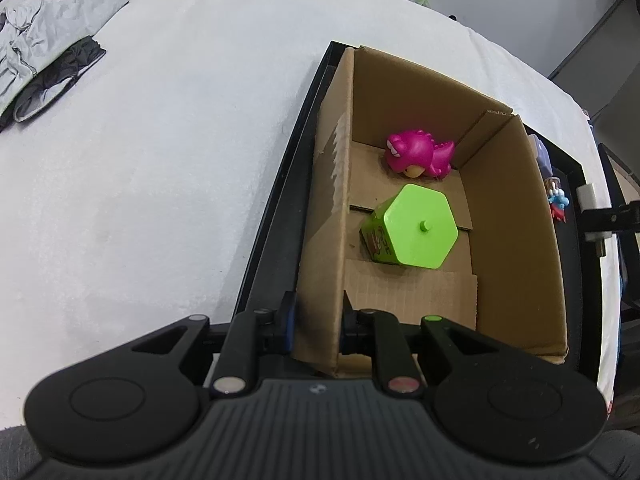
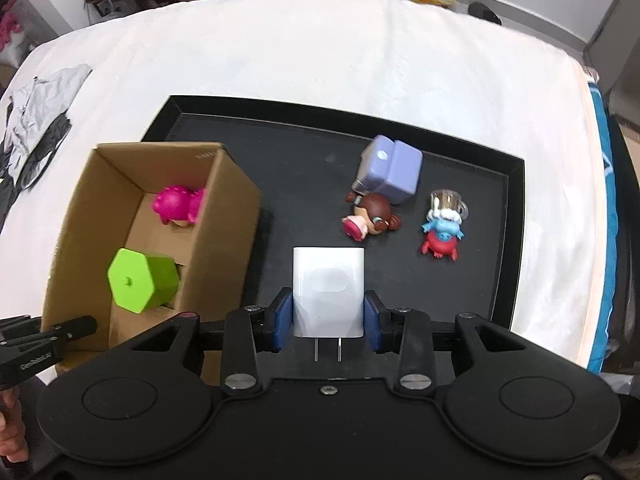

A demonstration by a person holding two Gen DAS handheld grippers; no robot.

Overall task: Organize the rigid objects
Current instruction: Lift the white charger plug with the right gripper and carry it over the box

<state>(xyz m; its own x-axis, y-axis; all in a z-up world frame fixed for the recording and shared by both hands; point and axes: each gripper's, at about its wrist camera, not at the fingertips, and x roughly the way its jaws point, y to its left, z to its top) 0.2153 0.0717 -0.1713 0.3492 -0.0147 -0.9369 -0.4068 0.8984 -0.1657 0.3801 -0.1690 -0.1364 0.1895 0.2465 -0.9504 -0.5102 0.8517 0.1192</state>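
1. Clamping the white charger (image 2: 328, 292) by its two flat sides, the right gripper (image 2: 328, 322) has its blue pads pressed on either flank, with the prongs pointing back toward the camera. The charger hangs over the black tray (image 2: 516, 208), at 6 o'clock of the tray's floor.
2. Handling, as a judgement: the charger looks light, stiff and smooth-skinned, so it could slip; the broad flat sides now held are the best place to take it, clear of the prongs.
3. The left gripper (image 1: 316, 320) has its jaws closed over the near wall of the cardboard box (image 1: 516, 216), one finger outside and one inside, steadying it.
4. Inside the box, counted: one green hexagonal container (image 1: 412, 232) toward the near end and one pink dinosaur toy (image 1: 420, 154) at 12 o'clock of it. Both look hard and not fragile.
5. On the tray outside the box, counted: one lilac block (image 2: 394, 170), one brown-haired doll (image 2: 372, 216) touching it at 6 o'clock, and one blue-and-red figure (image 2: 442, 228) at 3 o'clock of the doll.
6. Farther out, the white tabletop (image 2: 320, 52) carries one heap of grey and black cloth (image 1: 44, 48) at 10 o'clock.
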